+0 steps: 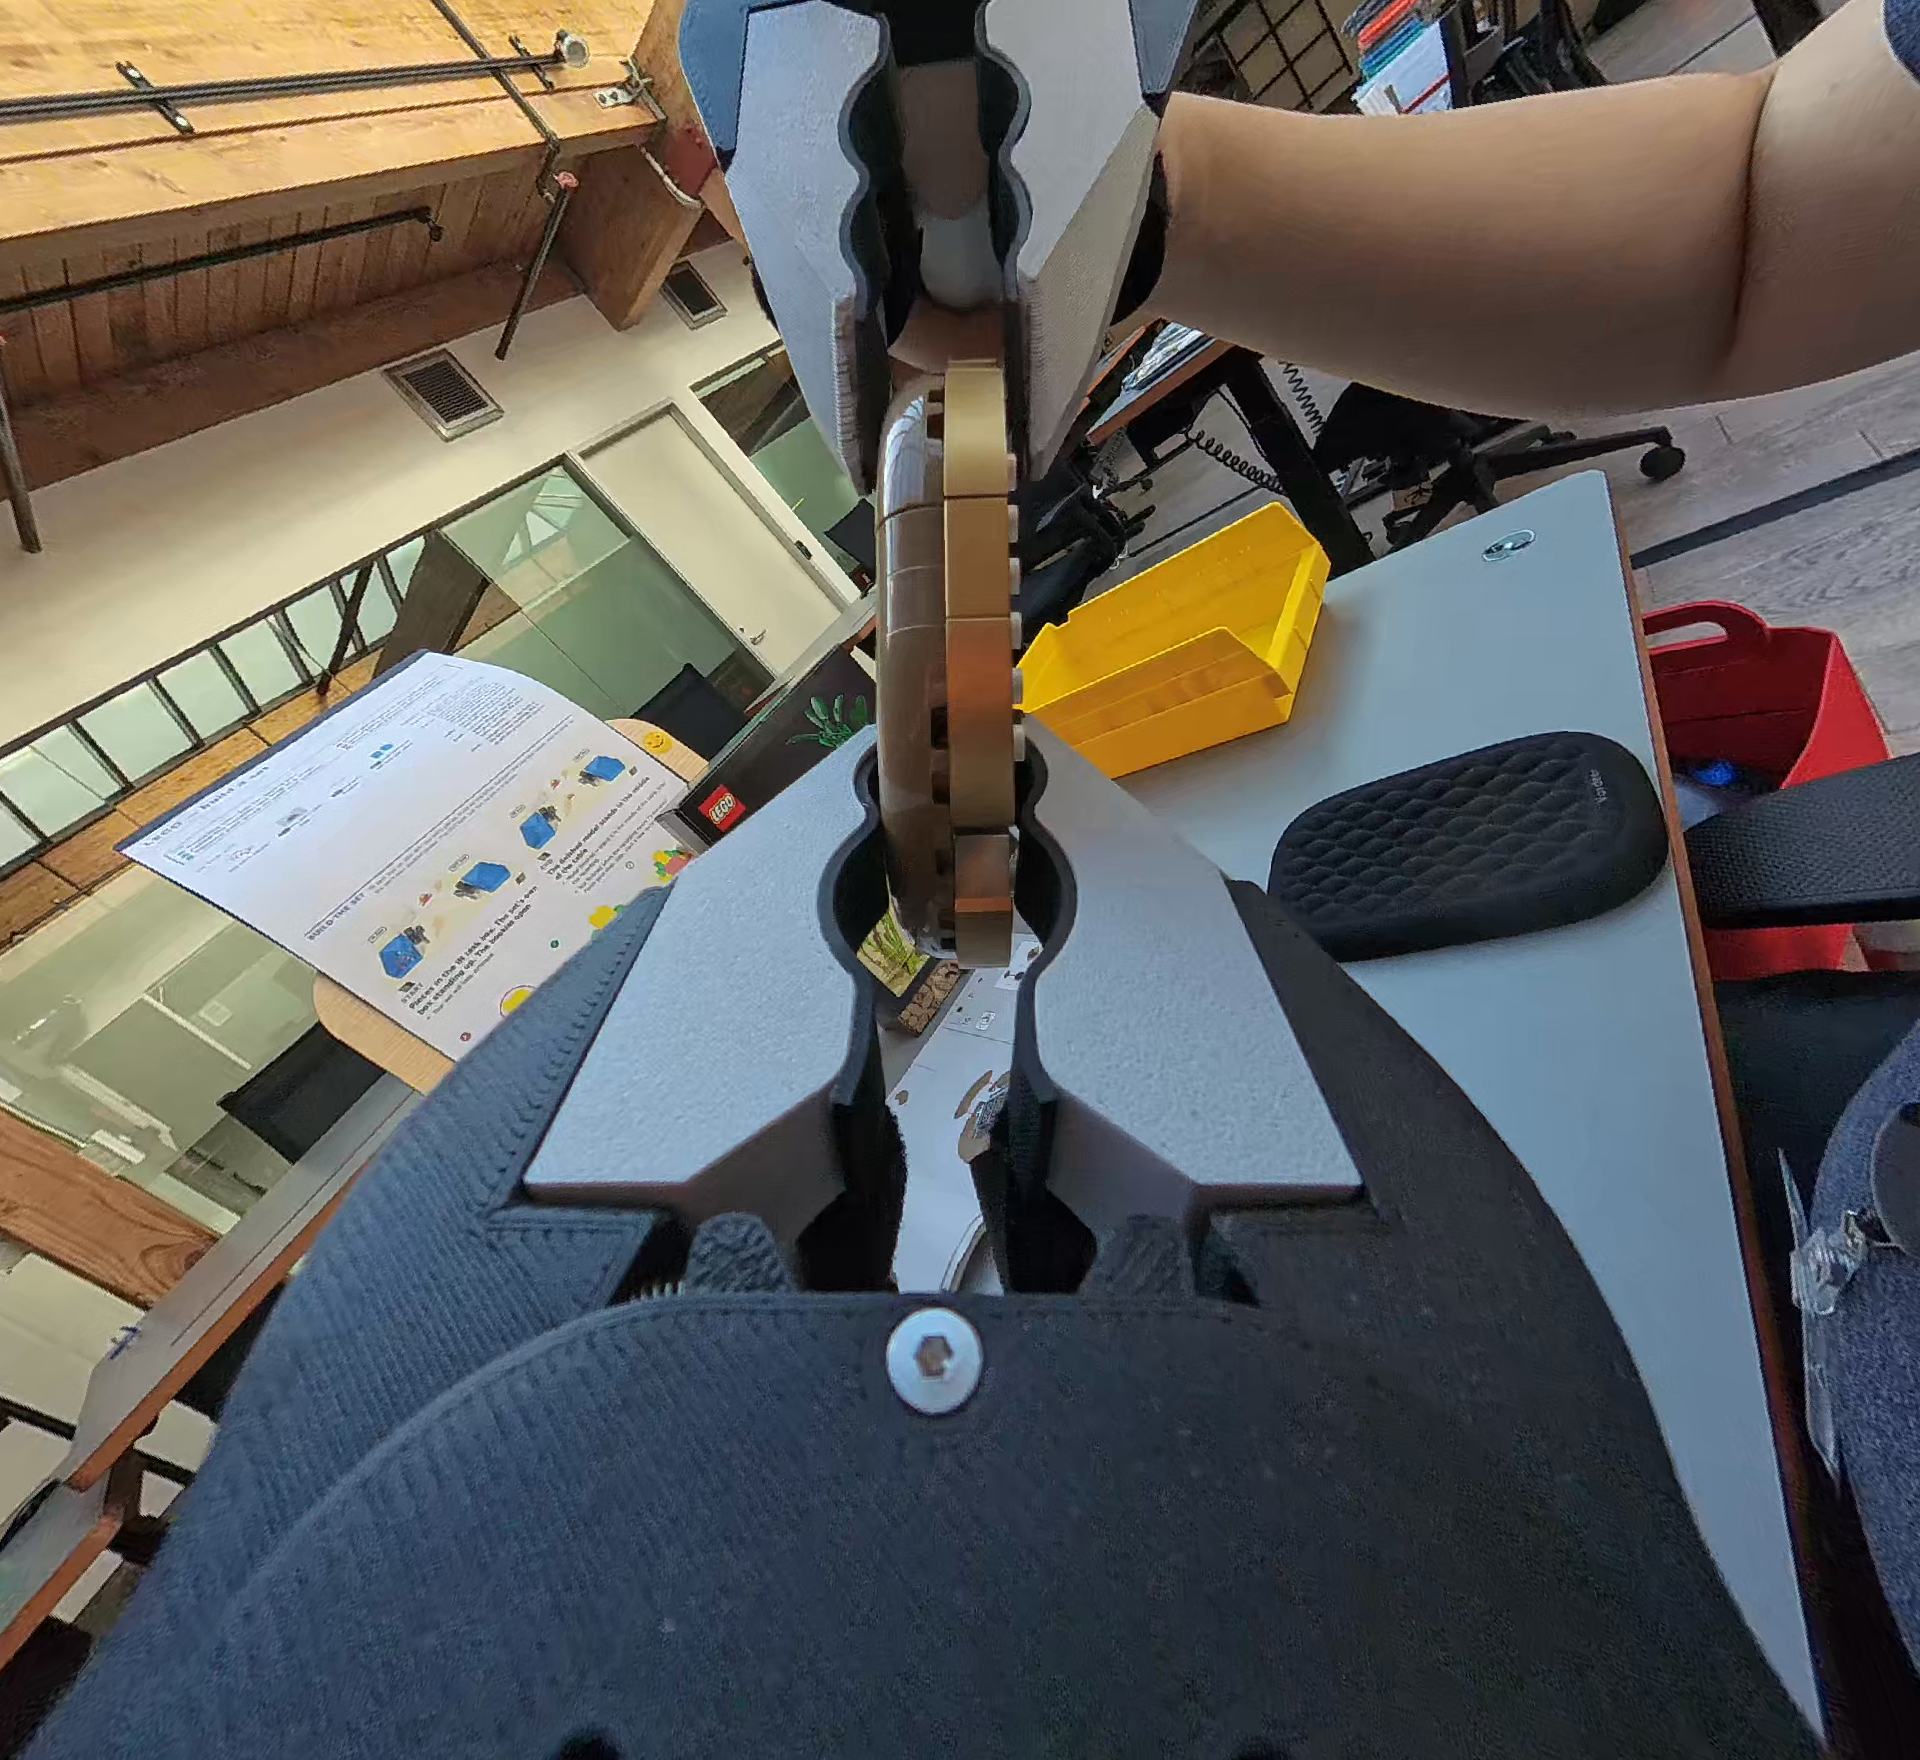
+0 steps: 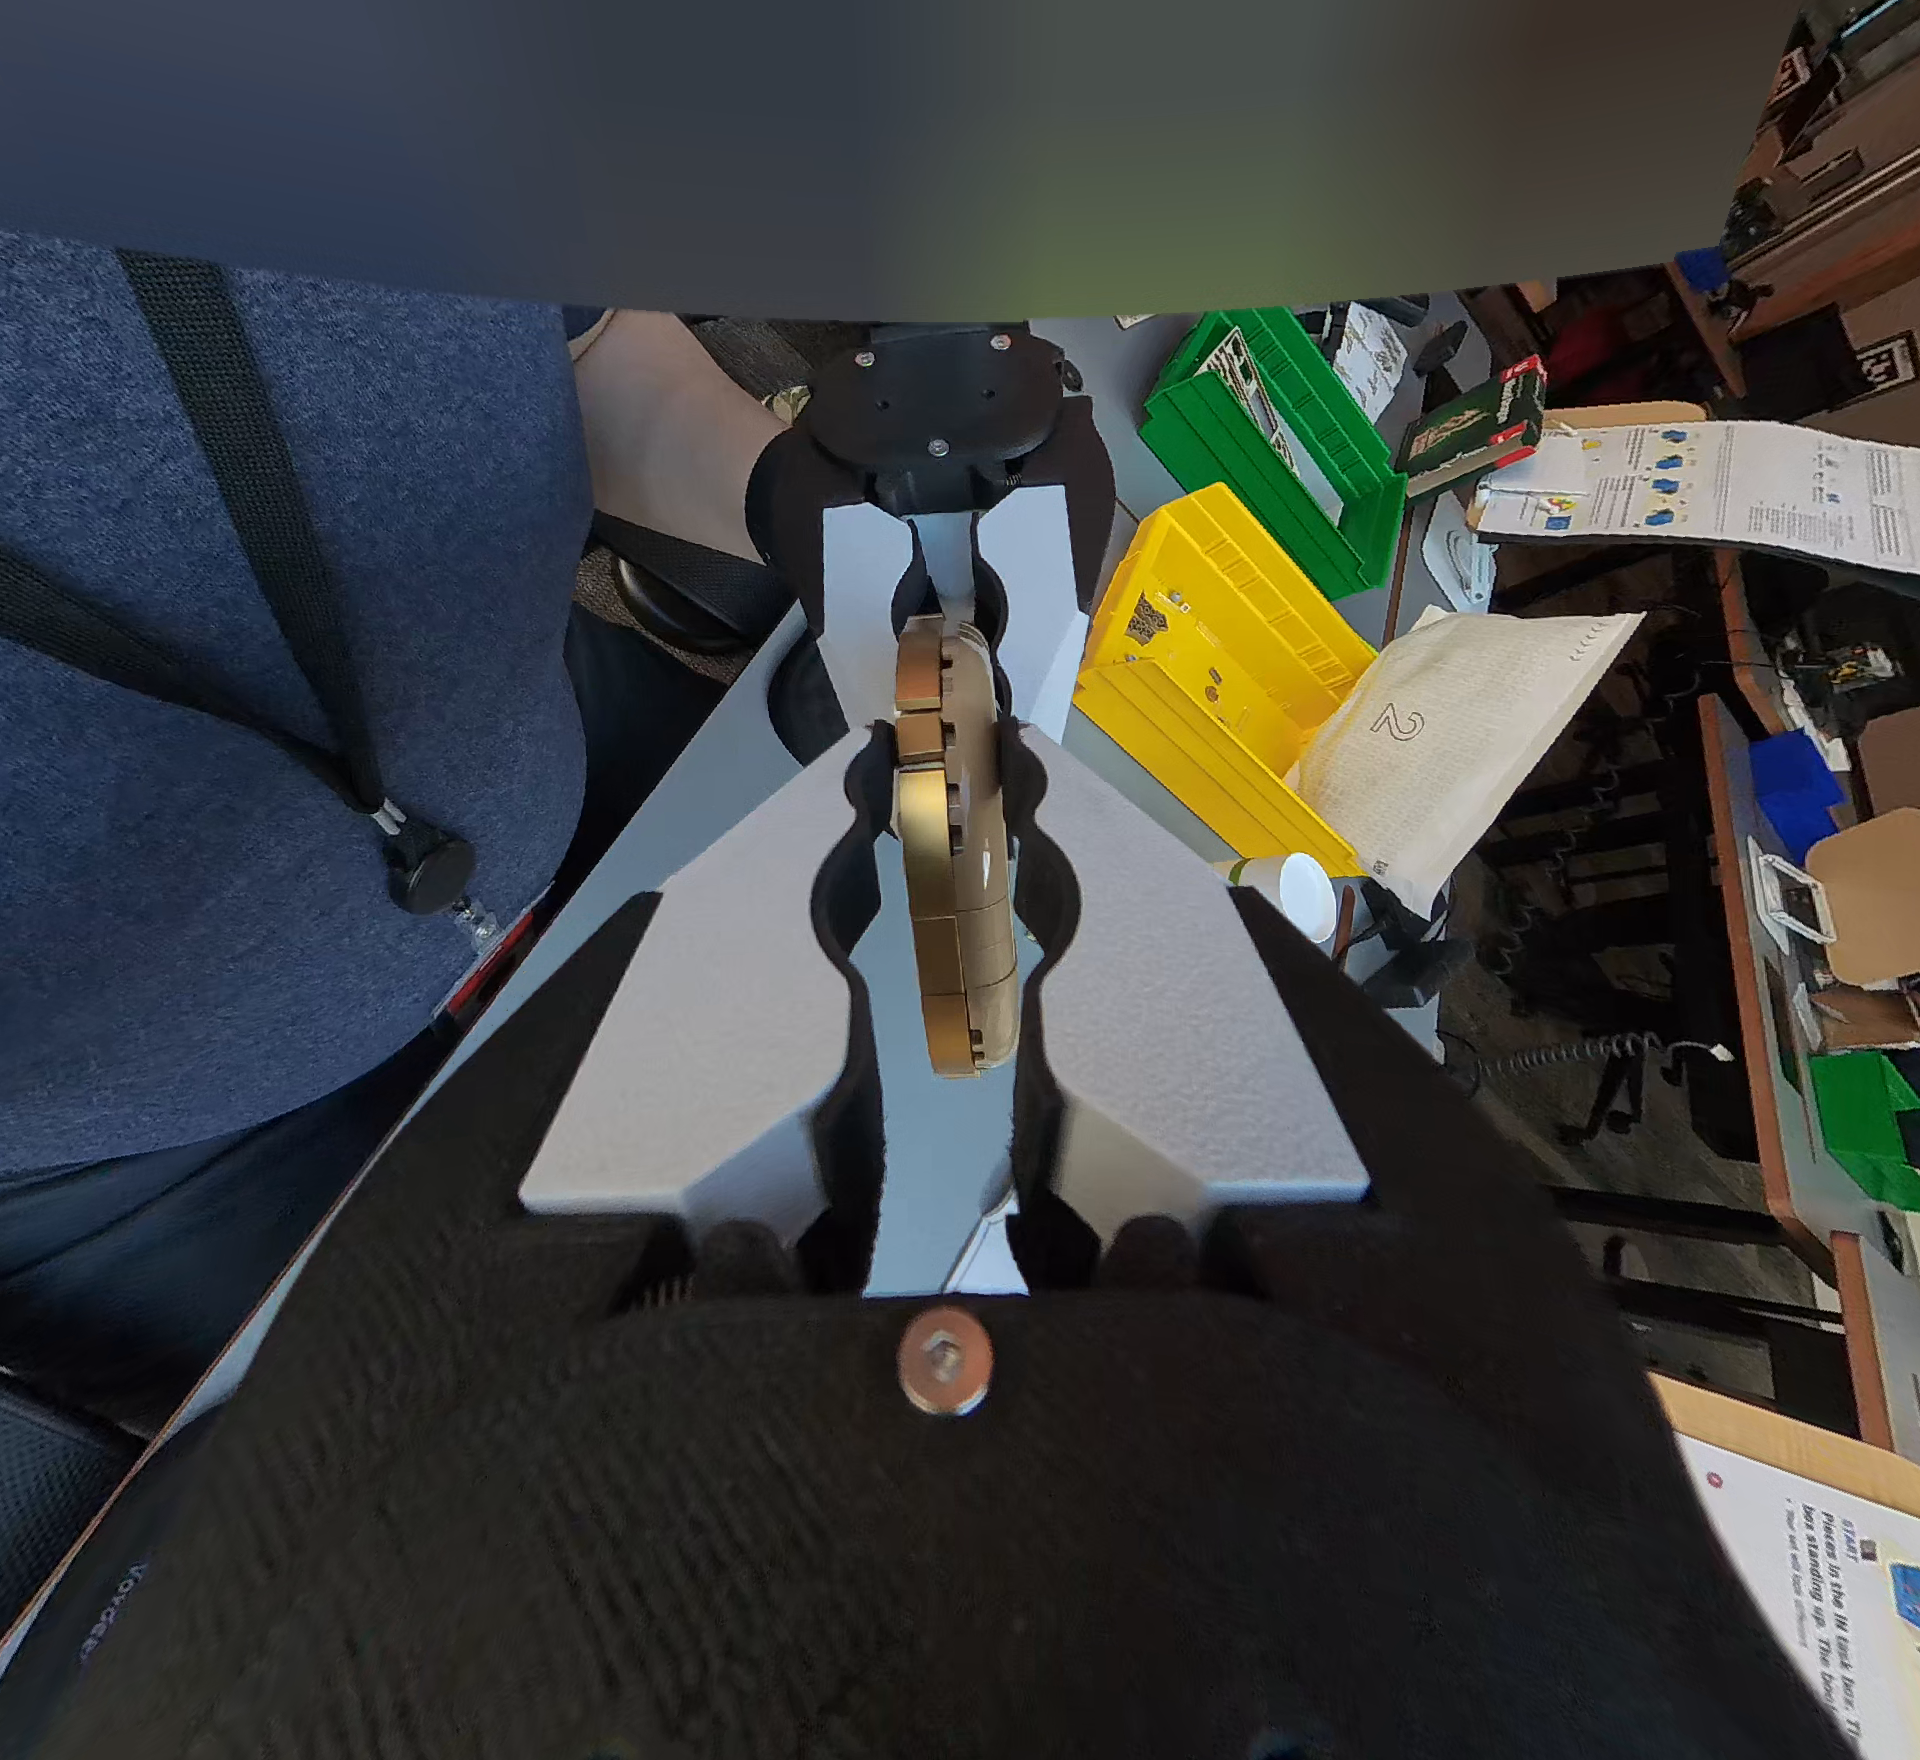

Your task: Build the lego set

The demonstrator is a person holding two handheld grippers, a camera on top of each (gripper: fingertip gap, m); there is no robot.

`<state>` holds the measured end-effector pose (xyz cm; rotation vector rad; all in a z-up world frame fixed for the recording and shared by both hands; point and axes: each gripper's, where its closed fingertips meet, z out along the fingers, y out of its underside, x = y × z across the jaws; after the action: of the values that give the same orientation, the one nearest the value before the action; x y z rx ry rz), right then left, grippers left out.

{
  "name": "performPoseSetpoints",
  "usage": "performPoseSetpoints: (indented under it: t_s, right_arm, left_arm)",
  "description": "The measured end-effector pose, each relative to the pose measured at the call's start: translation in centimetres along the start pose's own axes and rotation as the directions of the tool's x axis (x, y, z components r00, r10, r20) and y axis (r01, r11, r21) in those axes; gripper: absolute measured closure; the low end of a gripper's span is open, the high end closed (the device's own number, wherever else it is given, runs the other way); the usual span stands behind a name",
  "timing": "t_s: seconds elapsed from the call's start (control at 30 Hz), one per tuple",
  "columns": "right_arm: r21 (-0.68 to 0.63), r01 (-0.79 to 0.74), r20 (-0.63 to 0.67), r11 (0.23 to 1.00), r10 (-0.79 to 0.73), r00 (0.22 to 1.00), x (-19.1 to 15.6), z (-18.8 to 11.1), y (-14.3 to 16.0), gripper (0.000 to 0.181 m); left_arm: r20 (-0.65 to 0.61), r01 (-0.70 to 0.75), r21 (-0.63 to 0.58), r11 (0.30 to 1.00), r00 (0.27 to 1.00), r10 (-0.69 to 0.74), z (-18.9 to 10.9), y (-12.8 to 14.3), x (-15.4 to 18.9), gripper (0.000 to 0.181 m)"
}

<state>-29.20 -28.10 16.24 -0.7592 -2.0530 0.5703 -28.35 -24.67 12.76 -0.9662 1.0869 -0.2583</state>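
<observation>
A round tan and gold lego disc assembly is held edge-on in the air above the grey table. My left gripper is shut on its near rim. My right gripper comes from the opposite side and is shut on the far rim. In the right wrist view the same disc sits between my right gripper and the left gripper beyond it. The disc's flat faces are mostly hidden by the fingers.
A yellow bin holding small parts, a green bin, a white paper bag and a lego box are on the table. A black wrist rest, an instruction sheet and a red bag lie around. Across from one pair of fingers to the other is roughly 5 centimeters.
</observation>
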Motion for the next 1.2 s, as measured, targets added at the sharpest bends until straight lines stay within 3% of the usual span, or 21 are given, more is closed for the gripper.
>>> performPoseSetpoints:
  t_s: [0.13,0.2,0.3,0.4,0.57,0.7,0.8,0.87,0.97,1.1,1.2]
  right_arm:
    - [-0.018,-0.153,0.024,0.988,0.153,0.988,0.5,0.0,0.6,0.153]
    - [-0.023,-0.297,0.067,0.955,0.297,0.952,0.9,-0.1,1.2,0.145]
    - [-0.016,-0.398,0.065,0.917,0.398,0.915,1.8,-0.1,2.1,0.15]
    - [-0.049,-0.448,0.049,0.893,0.45,0.892,2.2,0.1,3.1,0.152]
    - [-0.073,-0.472,0.029,0.879,0.475,0.88,2.6,0.3,3.9,0.162]
    - [-0.079,-0.46,0.035,0.885,0.463,0.885,2.6,0.3,4.1,0.162]
    - [-0.076,-0.474,0.061,0.877,0.478,0.876,2.3,0.3,4.0,0.154]
    - [-0.07,-0.496,0.073,0.865,0.5,0.863,2.2,0.3,4.0,0.151]
    - [-0.082,-0.591,0.136,0.802,0.597,0.791,1.8,0.2,4.1,0.142]
    - [-0.082,-0.78,0.258,0.62,0.769,0.584,2.1,-0.1,4.1,0.137]
    - [-0.08,-0.884,0.364,0.461,0.839,0.405,2.7,-0.3,4.4,0.138]
  left_arm:
    - [-0.091,0.207,-0.019,0.978,0.974,-0.208,0.5,0.5,0.3,0.164]
    - [-0.159,0.37,-0.033,0.928,0.915,-0.371,0.8,0.7,0.5,0.164]
    - [-0.217,0.522,-0.05,0.851,0.826,-0.52,1.1,1.1,0.7,0.164]
    - [-0.216,0.562,-0.075,0.824,0.797,-0.564,1.4,1.8,0.6,0.164]
    - [-0.183,0.528,-0.097,0.843,0.824,-0.537,1.5,2.5,0.5,0.164]
    - [-0.178,0.521,-0.107,0.847,0.828,-0.532,1.5,2.6,0.5,0.164]
    - [-0.214,0.574,-0.113,0.811,0.783,-0.584,1.5,2.4,0.7,0.164]
    - [-0.258,0.648,-0.123,0.751,0.71,-0.655,1.4,2.1,0.9,0.164]
    - [-0.342,0.778,-0.171,0.604,0.528,-0.777,1.2,1.6,1.4,0.164]
    - [-0.419,0.897,-0.211,0.39,0.277,-0.865,1.2,1.0,1.6,0.164]
    - [-0.417,0.925,-0.223,0.309,0.196,-0.887,1.4,1.2,1.4,0.164]
